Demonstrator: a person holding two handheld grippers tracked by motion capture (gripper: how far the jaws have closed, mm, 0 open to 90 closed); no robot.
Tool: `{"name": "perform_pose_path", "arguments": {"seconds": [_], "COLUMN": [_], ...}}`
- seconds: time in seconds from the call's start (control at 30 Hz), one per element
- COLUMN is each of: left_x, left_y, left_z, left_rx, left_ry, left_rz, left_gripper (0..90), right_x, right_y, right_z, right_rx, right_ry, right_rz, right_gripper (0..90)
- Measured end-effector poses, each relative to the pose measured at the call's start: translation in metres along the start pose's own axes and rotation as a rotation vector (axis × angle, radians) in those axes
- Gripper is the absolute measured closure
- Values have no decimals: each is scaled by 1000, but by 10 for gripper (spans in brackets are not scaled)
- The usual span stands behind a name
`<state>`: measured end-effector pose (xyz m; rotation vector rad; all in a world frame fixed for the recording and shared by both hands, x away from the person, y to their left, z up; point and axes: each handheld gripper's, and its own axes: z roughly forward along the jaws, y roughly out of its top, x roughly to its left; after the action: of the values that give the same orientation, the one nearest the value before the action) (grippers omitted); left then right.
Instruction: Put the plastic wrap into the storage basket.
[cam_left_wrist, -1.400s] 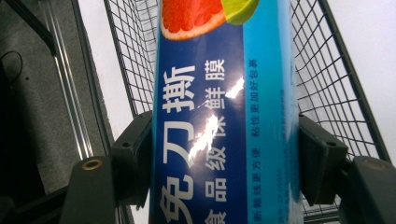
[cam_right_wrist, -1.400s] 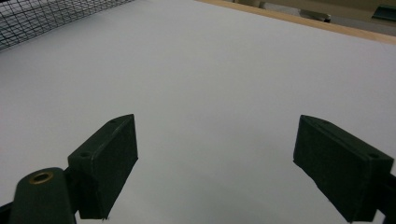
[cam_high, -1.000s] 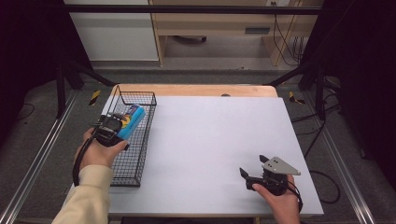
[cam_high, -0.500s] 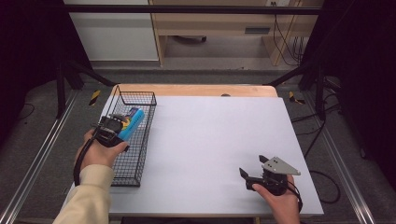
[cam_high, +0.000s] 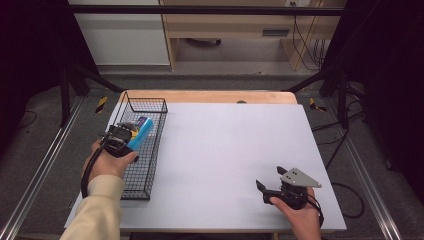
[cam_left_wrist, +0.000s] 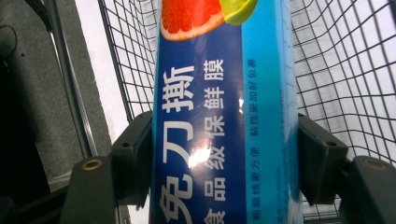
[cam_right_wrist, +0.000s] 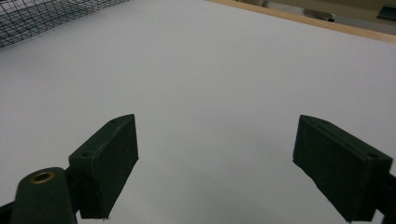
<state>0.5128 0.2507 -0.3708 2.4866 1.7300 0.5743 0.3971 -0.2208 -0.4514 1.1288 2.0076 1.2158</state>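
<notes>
A long blue box of cling film (cam_left_wrist: 224, 112) with fruit pictures and white lettering is clamped between both pads of my left gripper (cam_left_wrist: 224, 154). In the high view that blue box (cam_high: 141, 131) hangs over the black wire basket (cam_high: 150, 165) at the table's left, with my left gripper (cam_high: 127, 137) shut on it. My right gripper (cam_high: 270, 182) rests near the table's front right, held by a hand. Its jaws stand wide apart over bare white tabletop (cam_right_wrist: 215, 93), and nothing lies between them (cam_right_wrist: 217, 158).
The basket's mesh walls (cam_left_wrist: 336, 70) surround the box on both sides. A corner of the basket (cam_right_wrist: 42, 16) lies far off in the right gripper view. A wooden strip (cam_high: 210, 96) runs along the table's far edge, with dark floor and metal rails beside it.
The left hand has shifted slightly with the blue box over the basket. The right gripper has stayed where it was.
</notes>
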Motion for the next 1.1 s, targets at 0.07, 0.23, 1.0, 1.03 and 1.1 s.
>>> {"name": "perform_pose_path", "arguments": {"seconds": [0.07,0.23,1.0,1.03,1.1], "left_x": [0,0,-1,-1,-1], "left_y": [0,0,10,11,12], "left_z": [2,6,21,22,22], "left_rx": [6,25,105,117,121], "left_ry": [-1,-5,-14,-21,-21], "left_rz": [-4,-15,-1,0,1], "left_gripper": [321,321,320,320,320], "right_x": [0,0,1,1,2], "right_y": [0,0,0,0,0], "right_z": [0,0,2,2,2], "right_rx": [0,0,10,10,13], "right_ry": [0,1,17,17,20], "right_rz": [1,0,-3,-6,-3], "right_gripper": [143,142,142,141,142]}}
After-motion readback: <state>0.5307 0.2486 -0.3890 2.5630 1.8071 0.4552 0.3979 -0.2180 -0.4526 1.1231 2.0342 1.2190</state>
